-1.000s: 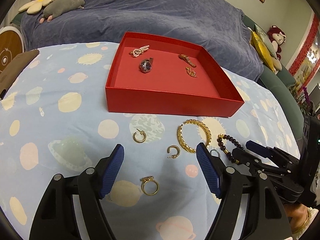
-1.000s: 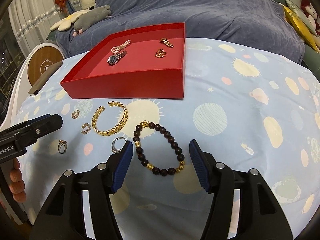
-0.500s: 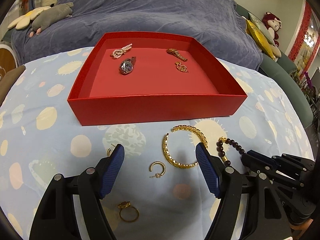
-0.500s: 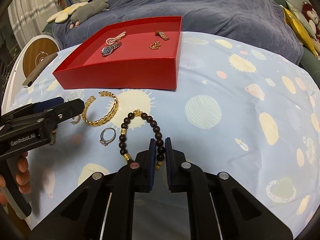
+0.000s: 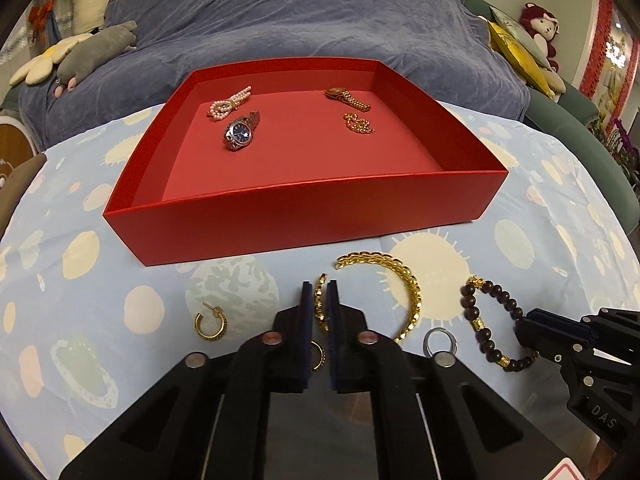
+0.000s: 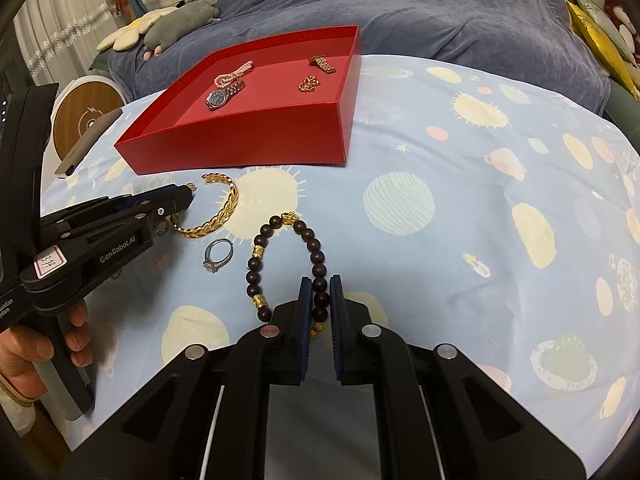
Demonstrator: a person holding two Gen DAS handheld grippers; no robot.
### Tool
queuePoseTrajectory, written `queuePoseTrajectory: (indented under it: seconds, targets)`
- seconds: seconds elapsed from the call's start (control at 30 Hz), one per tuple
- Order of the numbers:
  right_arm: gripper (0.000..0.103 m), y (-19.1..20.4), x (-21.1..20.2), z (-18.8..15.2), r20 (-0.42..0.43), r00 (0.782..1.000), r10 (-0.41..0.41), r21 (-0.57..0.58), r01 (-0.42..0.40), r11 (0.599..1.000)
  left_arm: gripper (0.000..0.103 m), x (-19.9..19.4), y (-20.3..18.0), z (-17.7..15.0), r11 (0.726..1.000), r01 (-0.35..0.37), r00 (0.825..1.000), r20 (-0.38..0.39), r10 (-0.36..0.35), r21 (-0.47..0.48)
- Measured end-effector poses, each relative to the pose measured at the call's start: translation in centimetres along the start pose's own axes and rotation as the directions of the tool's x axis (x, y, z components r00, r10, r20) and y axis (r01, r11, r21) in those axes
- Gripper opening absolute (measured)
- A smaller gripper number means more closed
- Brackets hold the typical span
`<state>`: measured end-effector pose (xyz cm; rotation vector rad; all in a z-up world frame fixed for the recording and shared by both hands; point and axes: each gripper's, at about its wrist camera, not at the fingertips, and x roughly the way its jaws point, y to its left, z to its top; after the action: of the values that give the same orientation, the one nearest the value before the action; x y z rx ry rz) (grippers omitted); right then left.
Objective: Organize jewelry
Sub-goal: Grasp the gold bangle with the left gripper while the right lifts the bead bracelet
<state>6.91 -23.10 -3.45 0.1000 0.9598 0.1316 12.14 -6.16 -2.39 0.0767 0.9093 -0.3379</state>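
Note:
A red box (image 5: 304, 216) (image 6: 256, 144) holds a watch (image 5: 239, 133), a pearl piece (image 5: 228, 103) and two gold chain pieces (image 5: 347, 98). In front of it on the cloth lie a gold cuff bangle (image 5: 404, 284) (image 6: 224, 208), a dark bead bracelet (image 5: 486, 322) (image 6: 280, 264), a silver ring (image 5: 440, 340) (image 6: 218, 256) and gold hoop earrings (image 5: 210, 324). My left gripper (image 5: 320, 300) is shut on the bangle's left end. My right gripper (image 6: 320, 300) is shut on the bead bracelet's near side.
The table wears a light blue planet-print cloth (image 6: 480, 220). A blue-covered sofa (image 5: 300, 20) with plush toys stands behind. A round wooden item (image 6: 86, 116) sits at the left edge. A person's hand (image 6: 24, 356) holds the left gripper.
My left gripper moved forward and closed on the gold bangle. My right gripper, which closed on the bead bracelet half a second ago, stays shut on it.

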Motion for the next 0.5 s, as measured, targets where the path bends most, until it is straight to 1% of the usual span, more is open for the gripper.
queuePoseTrajectory:
  seconds: [0.23,0.5]
  targets:
    - [0.007,0.2,-1.2,0.7,0.035,0.999,0.008,0.002,-0.008,1.0,0.003,-0.9,0.6,0.2,0.999,0.039,0.999,-0.008,-0.039,-0.035]
    - [0.007,1.5,-3.9,2.7,0.113,0.993,0.031,-0.016,-0.03,0.999,0.003,-4.2,1.2,1.1,0.995,0.079,0.996,0.035,-0.077,-0.056]
